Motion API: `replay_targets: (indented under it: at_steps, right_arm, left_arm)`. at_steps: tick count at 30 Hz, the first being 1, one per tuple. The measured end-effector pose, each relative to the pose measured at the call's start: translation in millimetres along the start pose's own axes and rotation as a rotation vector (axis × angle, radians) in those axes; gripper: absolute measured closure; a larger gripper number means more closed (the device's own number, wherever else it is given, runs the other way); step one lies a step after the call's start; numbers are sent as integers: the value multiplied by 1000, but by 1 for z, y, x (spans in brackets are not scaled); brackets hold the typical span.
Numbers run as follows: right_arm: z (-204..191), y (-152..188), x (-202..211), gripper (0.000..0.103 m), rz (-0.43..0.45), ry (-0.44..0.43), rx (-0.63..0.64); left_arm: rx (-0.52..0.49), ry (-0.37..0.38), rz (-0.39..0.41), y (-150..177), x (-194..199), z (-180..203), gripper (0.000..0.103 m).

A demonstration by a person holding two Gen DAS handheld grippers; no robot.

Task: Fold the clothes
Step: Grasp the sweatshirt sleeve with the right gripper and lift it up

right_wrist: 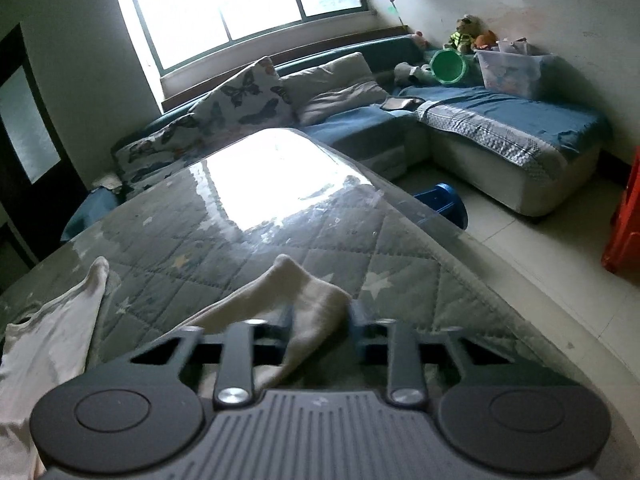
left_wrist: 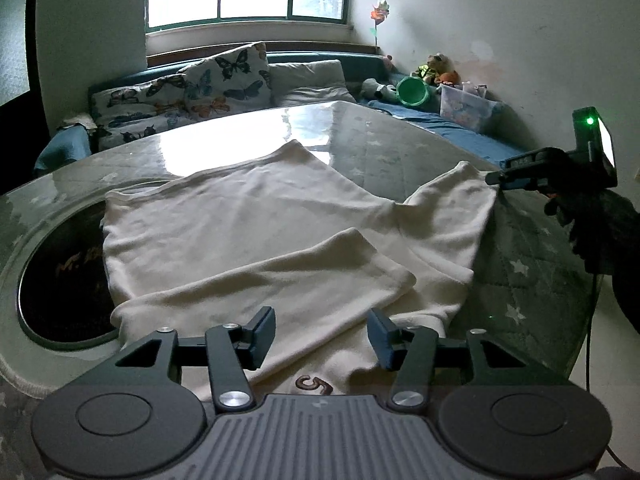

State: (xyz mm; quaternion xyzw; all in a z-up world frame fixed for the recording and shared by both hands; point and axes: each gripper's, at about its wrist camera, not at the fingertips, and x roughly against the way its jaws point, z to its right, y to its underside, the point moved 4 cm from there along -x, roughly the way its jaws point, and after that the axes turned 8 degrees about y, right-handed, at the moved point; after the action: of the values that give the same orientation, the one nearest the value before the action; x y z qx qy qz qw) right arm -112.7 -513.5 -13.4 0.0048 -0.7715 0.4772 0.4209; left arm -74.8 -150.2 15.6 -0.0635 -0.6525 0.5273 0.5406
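Glass-topped bench (left_wrist: 384, 140): carries the work; a quilted star-patterned cover shows beneath the glass, and window glare washes out its far half. Dark oval inset at the bench's left, lettering unreadable.

Cream garment (left_wrist: 248, 216): spread flat on the bench, one sleeve folded across its near part. Its near hem is cut off behind the left gripper body; a brown mark there is only partly legible.

Left gripper (left_wrist: 322, 334): fingers apart, hovering over the near hem, nothing pinched.

Right gripper (right_wrist: 320, 316): fingers closed on the garment's right sleeve (right_wrist: 312, 300), at the bench's right side; contact blurred.
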Motion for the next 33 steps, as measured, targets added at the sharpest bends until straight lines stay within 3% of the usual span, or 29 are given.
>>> replay_targets:
  at_steps: [5,17,27,33]
  right_arm:
    - [7,-1,4,98,12,-33,-53]
    - [-7,-20,64,98,108,-247,-104]
    - [-73,-17,130,98,161,-514,-32]
    - [-127,2,159,98,145,-673,47]
  left_arm:
    - [13,-11,-2,2,2,-4,46]
    - [44,-27,15,4,10,-13,43]
    - [78,-39,35,8,20,-23,42]
    - [101,-45,41,13,25,-29,42]
